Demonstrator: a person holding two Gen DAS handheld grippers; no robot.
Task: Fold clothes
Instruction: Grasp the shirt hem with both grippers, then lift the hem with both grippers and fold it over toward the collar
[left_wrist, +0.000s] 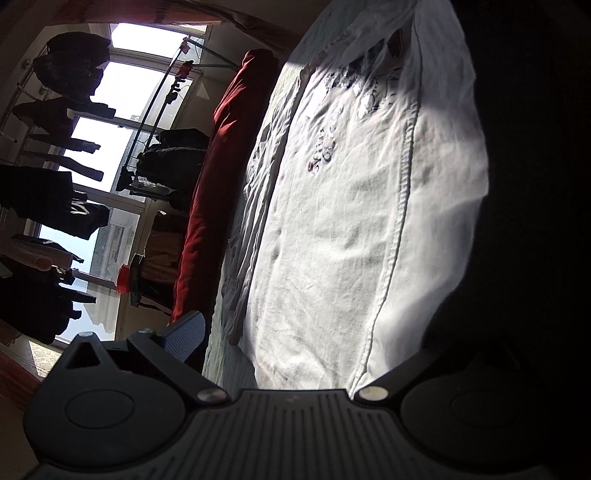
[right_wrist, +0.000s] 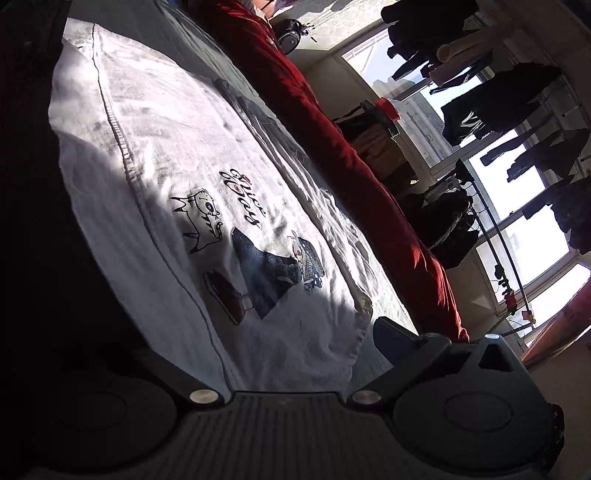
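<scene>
1 creased white printed T-shirt (right_wrist: 207, 184) lies flat beside a red blanket (right_wrist: 369, 177).

white shirt (right_wrist: 184, 147) | print reads "Nice Boys" | script lettering

The white T-shirt (right_wrist: 177, 155) in front of me carries a print (right_wrist: 255, 254): a cat outlined in black, black script lettering with a touch of red, a denim-blue shape, a dark red shoe and a small navy piece dotted white. Its seams show as a darker stitched line. Beside it runs a deep red blanket (right_wrist: 354, 158), and the bed (left_wrist: 218, 354) under the shirt looks pale grey-green. My left gripper (left_wrist: 295, 354) has a blue-grey ribbed finger pad (left_wrist: 186, 334) on a black body; my right gripper (right_wrist: 288, 354) is black too.
</scene>
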